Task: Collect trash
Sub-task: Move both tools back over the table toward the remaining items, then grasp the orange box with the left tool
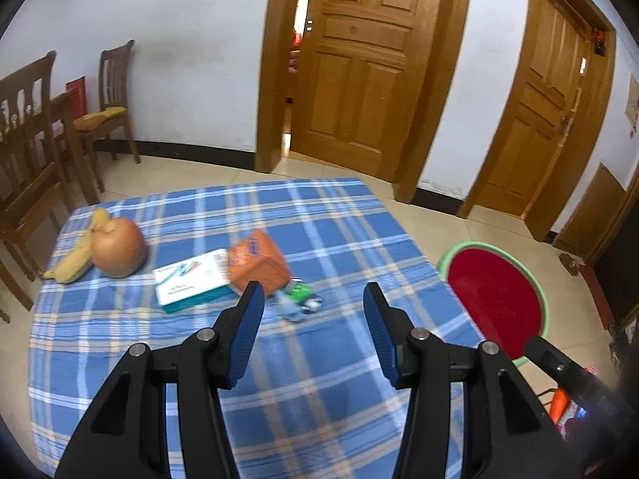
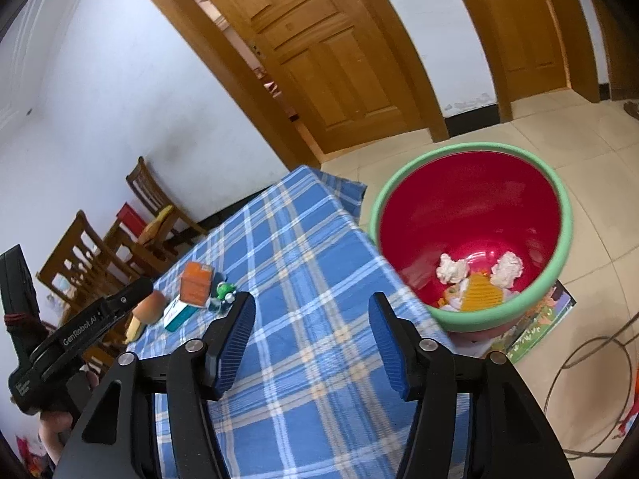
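Left gripper (image 1: 313, 295): hovering over the blue plaid tablecloth (image 1: 319, 379), blue-padded fingers (image 1: 247, 333) spread wide, nothing between them. Right gripper (image 2: 311, 305): likewise released and carrying nothing, hanging over the table's edge beside the bin. Red bin with green rim (image 2: 565, 239): standing on the tiled floor just beside the table, at about 2 o'clock from the right gripper; holding two crumpled white paper wads (image 2: 451, 269) and an orange-yellow wrapper (image 2: 481, 297) at its bottom. Items lying on the cloth, from the left wrist view: orange carton (image 1: 259, 261) at 11 o'clock from the left gripper, resting against a white-and-teal box (image 1: 191, 285); a small green-and-blue crumpled piece (image 1: 297, 299), blurred, possibly a wrapper, lying just beside the carton at 12 o'clock; an onion (image 1: 118, 247) farther out at 10 o'clock, touching a banana (image 1: 78, 257) on its far left side. Surroundings: wooden chairs (image 1: 28, 151) standing at 9 o'clock beyond the table; wooden door (image 1: 359, 64) sitting slightly ajar at 12 o'clock in the white wall.
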Demonstrator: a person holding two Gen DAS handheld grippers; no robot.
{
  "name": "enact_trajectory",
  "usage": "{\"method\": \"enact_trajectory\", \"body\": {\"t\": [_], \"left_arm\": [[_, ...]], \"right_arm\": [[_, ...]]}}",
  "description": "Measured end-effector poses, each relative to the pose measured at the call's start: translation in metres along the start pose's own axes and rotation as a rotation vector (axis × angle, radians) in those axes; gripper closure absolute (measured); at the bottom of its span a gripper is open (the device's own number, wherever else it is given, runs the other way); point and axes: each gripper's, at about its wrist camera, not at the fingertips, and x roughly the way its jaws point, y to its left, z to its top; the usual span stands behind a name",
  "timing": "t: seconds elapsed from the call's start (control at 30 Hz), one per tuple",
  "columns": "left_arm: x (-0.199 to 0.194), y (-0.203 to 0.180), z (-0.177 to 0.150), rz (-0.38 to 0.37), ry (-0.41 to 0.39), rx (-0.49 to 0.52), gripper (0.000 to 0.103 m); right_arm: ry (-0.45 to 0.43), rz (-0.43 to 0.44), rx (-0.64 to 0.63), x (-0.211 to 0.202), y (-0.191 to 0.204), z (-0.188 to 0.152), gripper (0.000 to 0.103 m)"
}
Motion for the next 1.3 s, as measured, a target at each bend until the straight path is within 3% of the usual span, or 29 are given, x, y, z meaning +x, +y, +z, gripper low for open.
{"method": "enact_trajectory", "body": {"t": [0.6,0.9,1.03,1.3], "left_arm": [[0.031,0.082,-0.002,0.116,0.059,-0.045,0.051],[0.065,0.079,-0.006,0.082,0.118,-0.026,0.051],[0.079,0.068,0.004,0.073,0.123,0.009,0.038],[0.103,0.039,0.021,0.058,0.129,0.031,0.033]], "right_arm": [[0.07,-0.019,-0.064,0.044,0.039,-0.009,0.039],[0.099,-0.033,-0.082,0.063,0.047,-0.012,0.039],[0.105,-0.038,-0.078,0.067,0.045,-0.011,0.039],[0.103,-0.051,-0.063,0.069,0.036,-0.008,0.039]]}}
